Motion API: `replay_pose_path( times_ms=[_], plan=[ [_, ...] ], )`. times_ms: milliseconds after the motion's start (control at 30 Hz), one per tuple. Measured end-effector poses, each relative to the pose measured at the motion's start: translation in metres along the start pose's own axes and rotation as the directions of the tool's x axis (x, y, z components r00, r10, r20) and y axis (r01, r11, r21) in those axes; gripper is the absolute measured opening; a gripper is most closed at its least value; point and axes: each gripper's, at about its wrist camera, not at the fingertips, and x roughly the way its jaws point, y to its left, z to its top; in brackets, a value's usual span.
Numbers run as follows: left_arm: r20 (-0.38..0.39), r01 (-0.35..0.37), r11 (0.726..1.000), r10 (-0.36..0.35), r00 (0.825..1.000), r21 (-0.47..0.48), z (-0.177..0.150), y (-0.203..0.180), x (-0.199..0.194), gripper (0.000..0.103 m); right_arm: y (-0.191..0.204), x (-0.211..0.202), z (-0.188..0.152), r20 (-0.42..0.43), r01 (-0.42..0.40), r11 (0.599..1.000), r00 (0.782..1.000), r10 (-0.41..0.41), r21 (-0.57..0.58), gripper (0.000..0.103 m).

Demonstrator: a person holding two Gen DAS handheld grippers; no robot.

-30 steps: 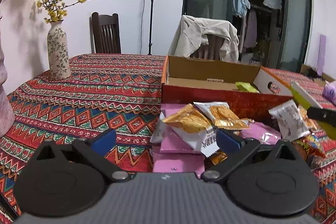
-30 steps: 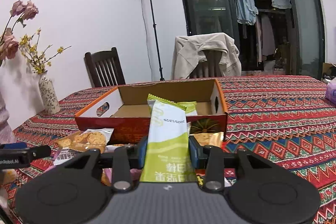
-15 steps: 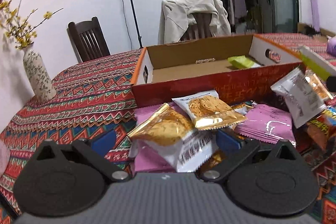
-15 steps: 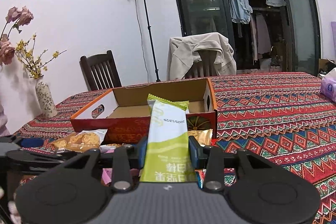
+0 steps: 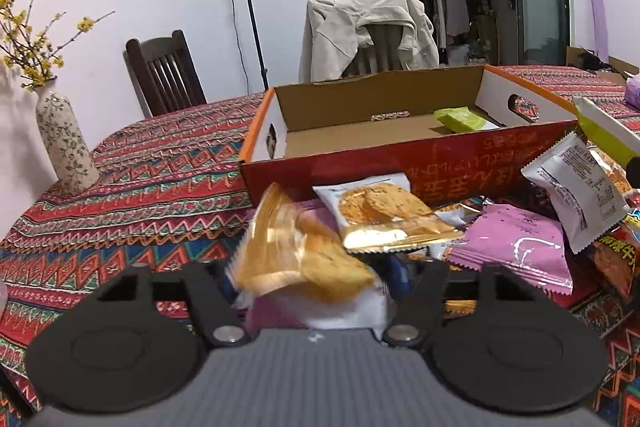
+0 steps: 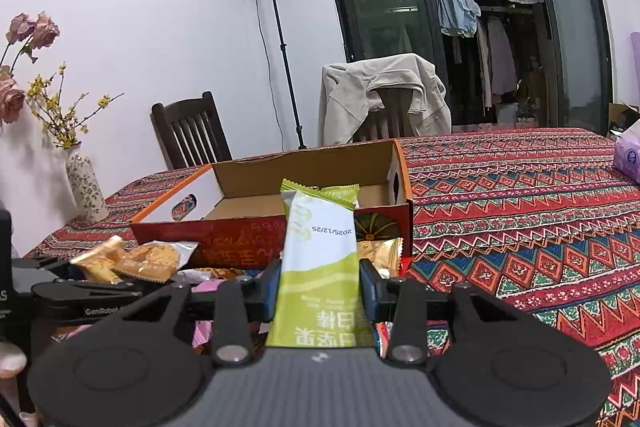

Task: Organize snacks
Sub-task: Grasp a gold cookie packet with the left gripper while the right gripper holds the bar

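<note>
My left gripper (image 5: 314,277) is shut on a gold-and-white cracker packet (image 5: 296,259), lifted in front of an open red cardboard box (image 5: 400,163). A green packet (image 5: 464,119) lies inside the box at its right end. My right gripper (image 6: 320,281) is shut on a green-and-white snack bar (image 6: 320,267), held upright before the same box (image 6: 240,239). A pile of snacks lies before the box: a biscuit packet (image 5: 384,215), pink packets (image 5: 516,251) and a white packet (image 5: 576,187). The left gripper also shows in the right wrist view (image 6: 100,279).
The table has a red patterned cloth (image 5: 140,187). A flower vase (image 5: 66,147) stands at far left. A dark wooden chair (image 5: 164,75) and a chair with a beige jacket (image 5: 368,31) stand behind the table. A purple tissue pack (image 6: 628,155) lies far right.
My left gripper has closed on the gold cracker packet and lifted it while moving toward the box. My right gripper has kept the green bar and drifted slightly right.
</note>
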Motion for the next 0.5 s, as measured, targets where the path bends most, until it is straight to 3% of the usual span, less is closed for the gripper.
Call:
replay_pose_path(
  times_ms=[200,500],
  plan=[
    [0.026,0.021,0.999,-0.020,0.999,-0.029,-0.001,0.012,-0.014,0.036,0.000,0.001,-0.001,-0.003,-0.006,1.000,1.000,0.006,0.000,0.039],
    [0.087,0.034,0.996,-0.027,0.996,-0.079,0.002,0.027,-0.040,0.019,0.001,-0.001,0.000,0.004,-0.012,1.000,1.000,0.012,-0.006,0.039]
  ],
)
